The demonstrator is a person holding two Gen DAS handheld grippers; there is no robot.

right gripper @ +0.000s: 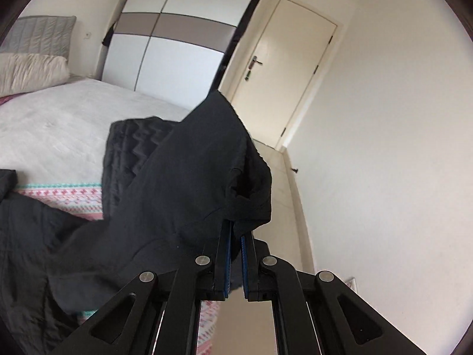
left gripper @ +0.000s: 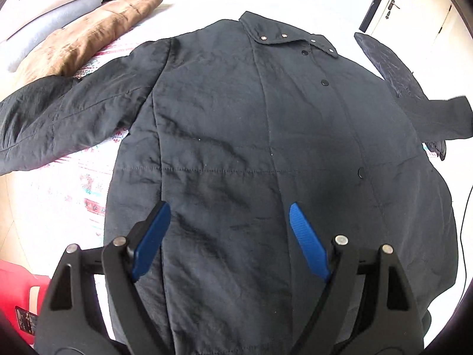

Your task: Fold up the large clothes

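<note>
On the bed (left gripper: 74, 195), your right gripper (right gripper: 235, 230) is pinching the jacket (left gripper: 251, 148) sleeve (right gripper: 207, 162), ready for folding inward, while your left gripper (left gripper: 229, 216) is hovering open above it.

Black left gripper (left gripper: 229, 216), blue pads (left gripper: 307, 242), silver rivets.

The jacket (left gripper: 251, 148) lay flat on the bed (left gripper: 74, 207), ahead of and beneath the left gripper (left gripper: 229, 216), collar (left gripper: 283, 37) farthest from it. One sleeve (left gripper: 59, 118) stretched left of the tongs, a cushion (left gripper: 88, 38) behind it. The other sleeve (right gripper: 207, 162) (raised off the bed) sat between the right gripper (right gripper: 235, 233) tongs, a door (right gripper: 283, 68) beyond
</note>
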